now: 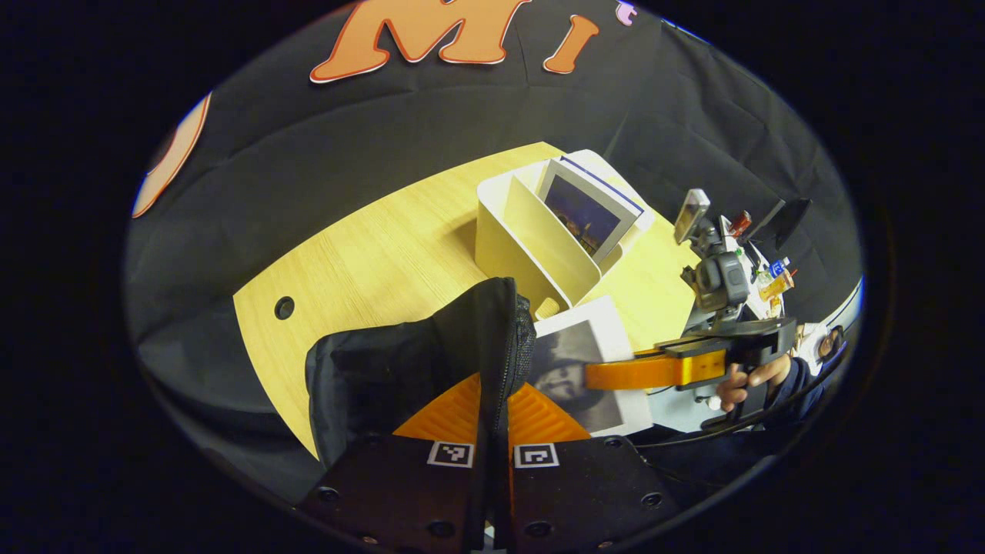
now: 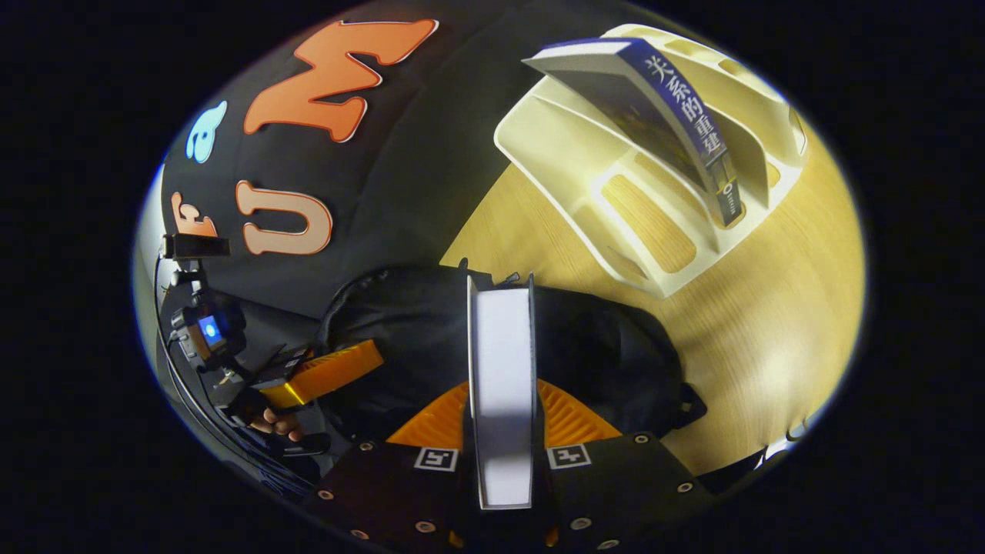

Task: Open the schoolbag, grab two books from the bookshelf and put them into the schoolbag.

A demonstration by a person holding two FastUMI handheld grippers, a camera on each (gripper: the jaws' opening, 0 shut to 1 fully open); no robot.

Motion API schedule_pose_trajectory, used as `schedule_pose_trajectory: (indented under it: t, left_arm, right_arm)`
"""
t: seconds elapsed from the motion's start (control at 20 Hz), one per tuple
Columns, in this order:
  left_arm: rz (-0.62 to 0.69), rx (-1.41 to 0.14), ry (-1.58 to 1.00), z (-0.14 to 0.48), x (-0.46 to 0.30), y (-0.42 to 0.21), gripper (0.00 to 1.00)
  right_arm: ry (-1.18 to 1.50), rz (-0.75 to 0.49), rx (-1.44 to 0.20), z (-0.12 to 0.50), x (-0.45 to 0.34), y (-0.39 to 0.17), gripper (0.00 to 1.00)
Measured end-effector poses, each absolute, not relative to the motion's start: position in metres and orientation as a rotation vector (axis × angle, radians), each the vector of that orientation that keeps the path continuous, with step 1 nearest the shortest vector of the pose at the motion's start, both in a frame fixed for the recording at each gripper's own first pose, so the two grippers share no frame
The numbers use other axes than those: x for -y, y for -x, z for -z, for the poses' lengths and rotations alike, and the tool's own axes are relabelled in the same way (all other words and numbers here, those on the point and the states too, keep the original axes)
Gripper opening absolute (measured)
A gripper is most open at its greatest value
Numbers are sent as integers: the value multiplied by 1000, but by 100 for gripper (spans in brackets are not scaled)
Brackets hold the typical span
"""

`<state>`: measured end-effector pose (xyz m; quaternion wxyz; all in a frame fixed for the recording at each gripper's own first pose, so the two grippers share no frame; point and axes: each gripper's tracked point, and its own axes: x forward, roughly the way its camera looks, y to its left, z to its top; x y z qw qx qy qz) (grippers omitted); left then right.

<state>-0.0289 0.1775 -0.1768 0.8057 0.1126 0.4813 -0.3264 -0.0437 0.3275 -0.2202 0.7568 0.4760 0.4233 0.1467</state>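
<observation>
Gripping the black schoolbag's [image 1: 400, 369] zipped edge, my left tool [image 1: 492, 419] is pinched nearly closed, both fingers pressing on the fabric and holding the bag's mouth up from the wooden surface [image 1: 369, 246]. My right tool [image 2: 500, 415] is clamped on a book [image 2: 500, 385], seen edge-on in the right gripper view, its pale page block between the fingers and poised over the bag's dark opening. In the left gripper view the same book shows its grey portrait cover just beside the bag. Near the surface's far edge stands the cream bookshelf [image 1: 531, 238], with a second book [image 1: 589, 211], blue-spined, leaning tilted in one of its compartments.
</observation>
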Motion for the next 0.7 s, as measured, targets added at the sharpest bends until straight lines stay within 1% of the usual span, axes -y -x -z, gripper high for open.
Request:
schedule_pose_trajectory:
  t: [0.3, 0.45, 0.5, 0.6, 0.65, 0.7]
  left_arm:
    - [683, -1014, -207, 175, -175, 24, 5]
    - [679, -1017, -174, 178, -170, 24, 5]
    - [681, -1018, -169, 177, -170, 26, 5]
    - [676, -1015, -163, 180, -172, 22, 5]
    - [674, -1012, -162, 180, -172, 20, 5]
    - [666, -1013, -160, 180, -175, 19, 5]
  right_arm:
    - [-1062, -328, -909, 241, -363, 22, 28]
    - [-1061, -292, -920, 258, -379, 9, 28]
    - [-1062, -297, -934, 260, -385, 10, 28]
    - [-1037, -299, -967, 262, -391, 13, 31]
    - [-996, -306, -979, 263, -390, 15, 36]
    - [-943, -312, -989, 265, -391, 17, 25]
